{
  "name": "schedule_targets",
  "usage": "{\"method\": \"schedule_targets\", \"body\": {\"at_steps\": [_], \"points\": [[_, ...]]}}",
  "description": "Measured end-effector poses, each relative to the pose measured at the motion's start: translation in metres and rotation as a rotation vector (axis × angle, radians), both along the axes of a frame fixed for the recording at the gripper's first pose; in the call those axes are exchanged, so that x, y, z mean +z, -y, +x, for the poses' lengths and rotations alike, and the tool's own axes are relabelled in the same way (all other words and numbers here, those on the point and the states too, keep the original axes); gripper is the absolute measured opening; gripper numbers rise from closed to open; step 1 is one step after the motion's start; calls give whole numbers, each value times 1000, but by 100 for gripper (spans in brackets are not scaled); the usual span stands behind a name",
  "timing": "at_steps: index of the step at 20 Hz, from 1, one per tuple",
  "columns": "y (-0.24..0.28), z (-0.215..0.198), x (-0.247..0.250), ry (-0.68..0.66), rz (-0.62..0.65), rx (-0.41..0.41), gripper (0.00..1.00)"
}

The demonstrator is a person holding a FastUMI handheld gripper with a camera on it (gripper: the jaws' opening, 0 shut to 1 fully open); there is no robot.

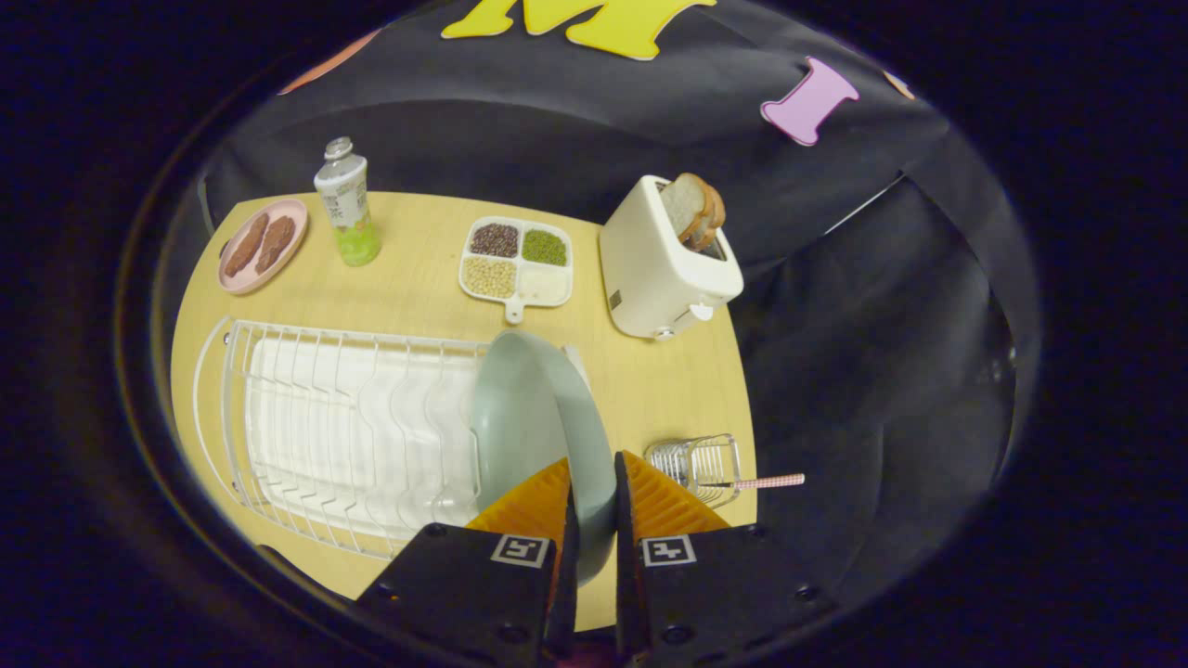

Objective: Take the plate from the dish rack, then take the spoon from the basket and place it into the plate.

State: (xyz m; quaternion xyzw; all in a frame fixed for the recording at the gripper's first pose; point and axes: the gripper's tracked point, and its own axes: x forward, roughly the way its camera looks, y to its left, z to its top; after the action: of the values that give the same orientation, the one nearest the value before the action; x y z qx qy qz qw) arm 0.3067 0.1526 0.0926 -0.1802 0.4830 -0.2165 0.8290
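Orange fingers [534,506] of the tool [592,501] clamp the rim of the pale green plate [520,408], which stands on edge between them at the right end of the white dish rack [325,427]. Smooth and glossy, its face turns left. Just right of the fingers, the wire basket [696,464] holds the spoon [766,481], its checked handle pointing right, off the bench [668,390].

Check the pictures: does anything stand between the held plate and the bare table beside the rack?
Nothing visible does. The hand-held gripper clamps the plate on edge beside the dish rack; bare table lies between rack, toaster and basket.
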Motion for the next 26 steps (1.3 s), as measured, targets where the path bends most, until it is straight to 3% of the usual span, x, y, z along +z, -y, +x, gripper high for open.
{"method": "schedule_targets", "body": {"at_steps": [5,13,17,26], "points": [[-1,-17,16,84,18,14,23],[-18,-109,27,259,345,240,22],[-22,-157,-8,313,453,337,22],[-16,-202,-132,334,579,367,22]]}}
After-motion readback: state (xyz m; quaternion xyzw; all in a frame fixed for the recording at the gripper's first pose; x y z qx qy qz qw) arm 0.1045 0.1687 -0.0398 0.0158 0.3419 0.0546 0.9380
